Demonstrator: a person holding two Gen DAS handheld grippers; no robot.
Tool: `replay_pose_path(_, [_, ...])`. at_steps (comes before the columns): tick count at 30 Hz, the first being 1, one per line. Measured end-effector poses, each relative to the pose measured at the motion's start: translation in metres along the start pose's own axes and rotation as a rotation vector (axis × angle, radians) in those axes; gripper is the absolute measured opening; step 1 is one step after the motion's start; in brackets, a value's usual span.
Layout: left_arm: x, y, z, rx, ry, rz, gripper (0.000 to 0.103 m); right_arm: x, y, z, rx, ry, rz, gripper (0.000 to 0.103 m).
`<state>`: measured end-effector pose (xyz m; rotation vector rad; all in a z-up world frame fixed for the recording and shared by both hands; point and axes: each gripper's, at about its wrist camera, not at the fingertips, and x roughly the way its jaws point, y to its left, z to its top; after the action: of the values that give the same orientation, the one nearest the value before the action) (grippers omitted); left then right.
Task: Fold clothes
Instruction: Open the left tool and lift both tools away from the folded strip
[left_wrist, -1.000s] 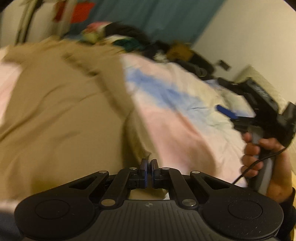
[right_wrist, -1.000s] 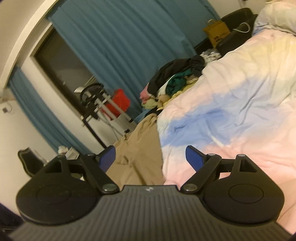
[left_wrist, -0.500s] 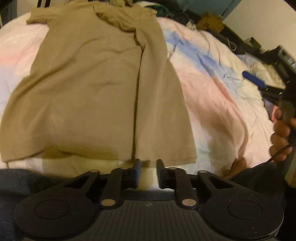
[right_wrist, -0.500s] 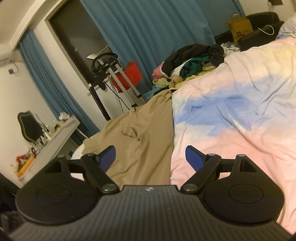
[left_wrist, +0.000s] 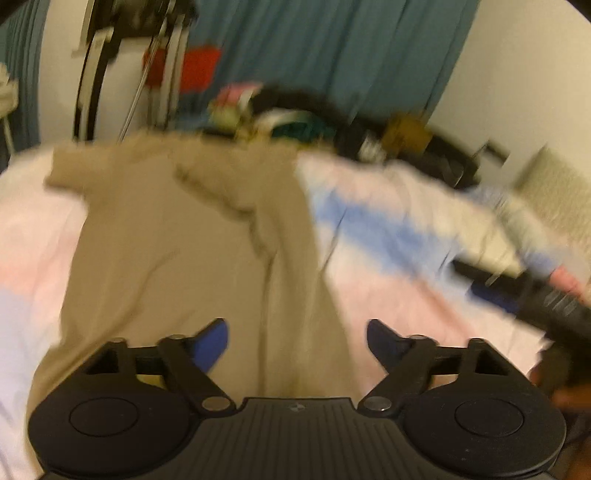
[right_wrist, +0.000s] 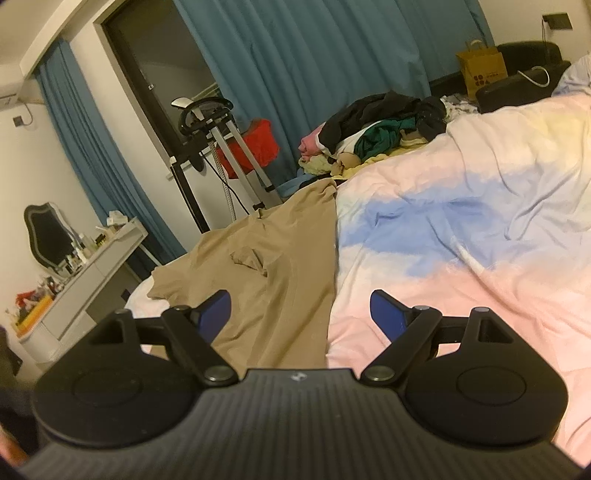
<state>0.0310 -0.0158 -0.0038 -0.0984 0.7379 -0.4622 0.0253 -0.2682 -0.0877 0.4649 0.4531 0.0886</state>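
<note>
A tan T-shirt lies spread on the bed, its right side folded inward along a lengthwise crease; it also shows in the right wrist view. My left gripper is open and empty, above the shirt's near hem. My right gripper is open and empty, above the shirt's right edge. In the blurred left wrist view the right gripper shows at the far right over the duvet.
The bed has a pink, blue and white duvet. A pile of unfolded clothes sits at the far end. A bike-like machine, a dressing table and blue curtains stand beyond.
My left gripper has let go of the shirt's hem and opened wide, then tilted up. My right gripper stayed open and shifted its view slightly.
</note>
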Motion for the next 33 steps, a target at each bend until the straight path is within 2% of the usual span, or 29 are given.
replay_pose_path(4, [-0.004,-0.022,0.01,0.085,-0.104,0.04,0.091,0.002,0.004,-0.001,-0.034,-0.013,-0.021,0.085])
replay_pose_path(7, [-0.006,-0.034,0.014,0.133,-0.17,0.07,0.103,0.002,0.004,-0.001,-0.036,-0.022,-0.024,0.084])
replay_pose_path(9, [-0.007,-0.039,0.013,0.169,-0.205,0.095,0.103,0.002,0.004,-0.001,-0.038,-0.031,-0.031,0.084])
replay_pose_path(19, [-0.013,-0.018,-0.005,0.202,-0.222,0.141,0.103,0.007,0.013,-0.004,-0.084,-0.057,-0.066,0.084])
replay_pose_path(25, [-0.025,0.006,0.001,0.163,-0.223,0.16,0.103,0.008,0.028,-0.009,-0.171,-0.105,-0.09,0.084])
replay_pose_path(33, [-0.049,0.047,0.014,0.12,-0.242,0.201,0.103,0.064,0.072,0.013,-0.33,0.068,-0.057,0.083])
